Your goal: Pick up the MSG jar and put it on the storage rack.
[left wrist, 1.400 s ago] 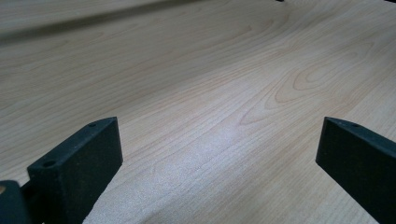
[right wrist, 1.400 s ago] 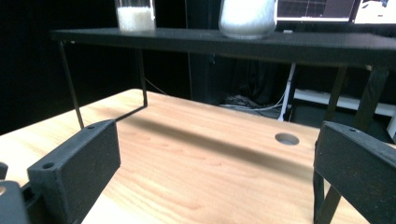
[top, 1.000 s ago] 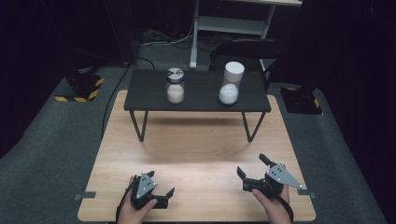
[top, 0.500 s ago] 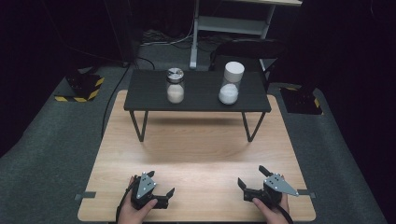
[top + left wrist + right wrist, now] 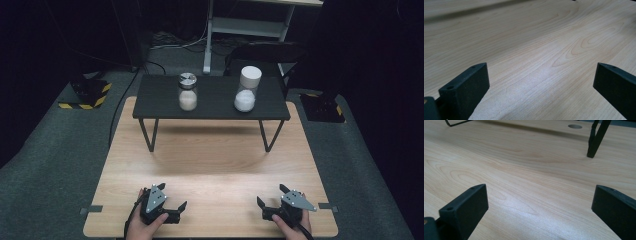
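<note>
Two jars stand on a small black table [image 5: 160,102] at the far side. The left jar [image 5: 187,92] has a metal lid and holds white powder. The right jar [image 5: 247,90] has a white lid and also holds white powder. My left gripper [image 5: 170,200] rests open near the wooden table's front left edge, a hand around it. My right gripper [image 5: 272,196] rests open near the front right edge. In both gripper views the black jaws stand wide apart over bare wood, left gripper [image 5: 541,80], right gripper [image 5: 540,200], with nothing between them.
The wooden tabletop [image 5: 210,170] lies between the grippers and the black table's thin legs [image 5: 267,137]. One leg [image 5: 596,138] and a round hole [image 5: 575,126] show in the right gripper view. Grey carpet [image 5: 45,165] surrounds the table; black-and-yellow striped blocks [image 5: 90,95] sit at the sides.
My right gripper has dropped back toward the front edge and settled lower. The left gripper has barely shifted. The jars have not moved.
</note>
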A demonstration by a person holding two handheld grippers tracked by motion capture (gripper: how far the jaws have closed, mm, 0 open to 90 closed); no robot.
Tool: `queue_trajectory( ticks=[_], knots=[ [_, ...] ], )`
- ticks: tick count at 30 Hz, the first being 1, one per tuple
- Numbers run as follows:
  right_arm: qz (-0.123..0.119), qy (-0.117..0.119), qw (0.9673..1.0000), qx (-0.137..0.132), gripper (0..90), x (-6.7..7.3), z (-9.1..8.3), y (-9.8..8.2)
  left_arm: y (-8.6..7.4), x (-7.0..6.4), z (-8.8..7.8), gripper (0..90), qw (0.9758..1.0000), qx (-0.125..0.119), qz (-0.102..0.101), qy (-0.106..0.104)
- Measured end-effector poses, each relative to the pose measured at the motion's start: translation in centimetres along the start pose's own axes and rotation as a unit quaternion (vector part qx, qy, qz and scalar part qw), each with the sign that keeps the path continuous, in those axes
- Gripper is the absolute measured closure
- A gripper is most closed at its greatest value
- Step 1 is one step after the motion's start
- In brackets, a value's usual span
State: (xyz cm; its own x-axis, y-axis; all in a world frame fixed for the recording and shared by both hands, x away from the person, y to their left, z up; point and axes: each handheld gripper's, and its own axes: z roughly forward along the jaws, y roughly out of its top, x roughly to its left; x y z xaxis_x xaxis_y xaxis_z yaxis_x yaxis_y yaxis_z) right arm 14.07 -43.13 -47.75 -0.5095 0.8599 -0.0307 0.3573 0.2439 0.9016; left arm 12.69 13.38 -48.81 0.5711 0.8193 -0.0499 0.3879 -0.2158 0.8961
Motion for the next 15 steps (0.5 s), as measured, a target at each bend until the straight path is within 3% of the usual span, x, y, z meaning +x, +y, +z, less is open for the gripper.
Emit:
queue_trajectory(
  ticks=[15],
  knots=[
    [-0.011, 0.000, 0.9999, -0.002, 0.4, 0.32, -0.13, -0.13, 0.24, 0.07, 0.22, 0.5, 0.9999, 0.006, -0.009, 0.003]
  ],
)
